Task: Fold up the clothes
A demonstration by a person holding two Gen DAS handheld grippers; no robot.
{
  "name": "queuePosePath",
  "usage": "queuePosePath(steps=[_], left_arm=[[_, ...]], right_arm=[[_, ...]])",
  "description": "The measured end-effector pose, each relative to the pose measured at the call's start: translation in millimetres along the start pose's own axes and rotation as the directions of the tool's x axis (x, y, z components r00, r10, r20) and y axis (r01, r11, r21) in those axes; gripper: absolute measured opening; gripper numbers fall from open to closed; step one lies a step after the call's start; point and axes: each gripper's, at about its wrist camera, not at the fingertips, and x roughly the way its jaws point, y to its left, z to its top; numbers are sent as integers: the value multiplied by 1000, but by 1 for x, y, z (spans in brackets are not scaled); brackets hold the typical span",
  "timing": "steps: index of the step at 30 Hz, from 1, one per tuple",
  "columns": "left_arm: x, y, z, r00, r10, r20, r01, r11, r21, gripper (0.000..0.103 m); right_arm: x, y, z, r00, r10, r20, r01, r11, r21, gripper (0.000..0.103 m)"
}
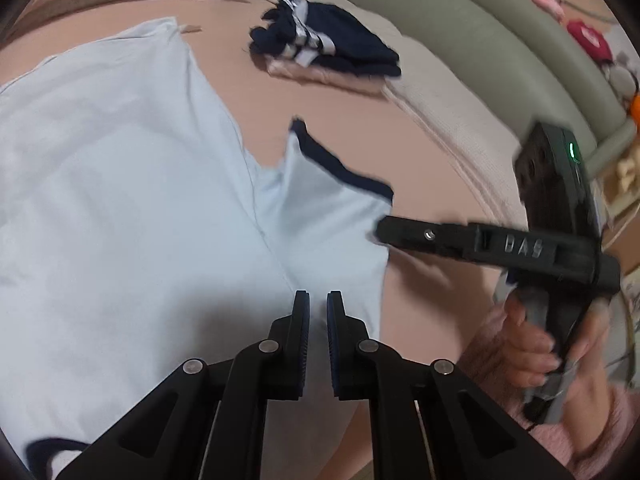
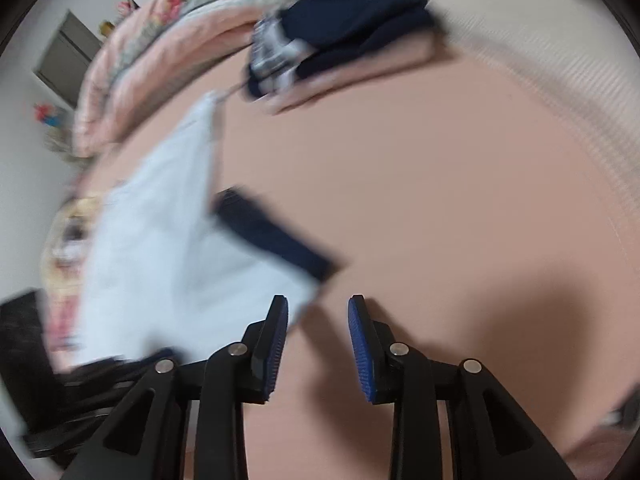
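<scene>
A light blue T-shirt [image 1: 120, 168] with navy trim lies spread on the pink bed sheet [image 1: 340, 120]. Its short sleeve [image 1: 320, 208] points to the right, ending in a navy cuff [image 1: 340, 168]. My left gripper [image 1: 318, 294] hangs over the shirt by the sleeve seam, its jaws shut to a thin slit; whether cloth is nipped is unclear. A hand holds my right gripper [image 1: 384, 234], whose tip is at the sleeve's outer edge. In the blurred right wrist view this gripper [image 2: 318, 304] stands open, and the sleeve corner [image 2: 280, 280] lies just ahead of its left finger, unpressed.
A folded stack of navy and striped clothes [image 1: 320, 48] sits on a folded pink garment further up the bed [image 2: 340, 40]. A beige blanket [image 1: 460, 128] and a green padded edge [image 1: 500, 52] run along the right. A rolled pink quilt [image 2: 180, 40] lies at the far end.
</scene>
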Motion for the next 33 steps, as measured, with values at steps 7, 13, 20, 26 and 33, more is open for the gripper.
queuePosePath(steps=[7,13,20,26,33], left_arm=[[0,17,-4,998,-55,-11,54,995,-78,7],[-13,19,-9,998,-63,19,65,994,-91,7],[-5,20,-8,996,-86,35,90,988,-125,7],[-25,30,-5,993,-59,107,75,986,-152,7],[-44,55,-11,991,10,134,15,982,-187,7]], right_arm=[[9,25,-11,967,-252,25,251,940,-229,18],[-2,-12,1,1000,-8,2,8,998,63,35],[16,6,13,999,1,32,-2,1000,27,45],[2,37,13,991,77,108,-68,994,-85,4],[34,95,-10,969,227,-102,-245,941,-232,5]])
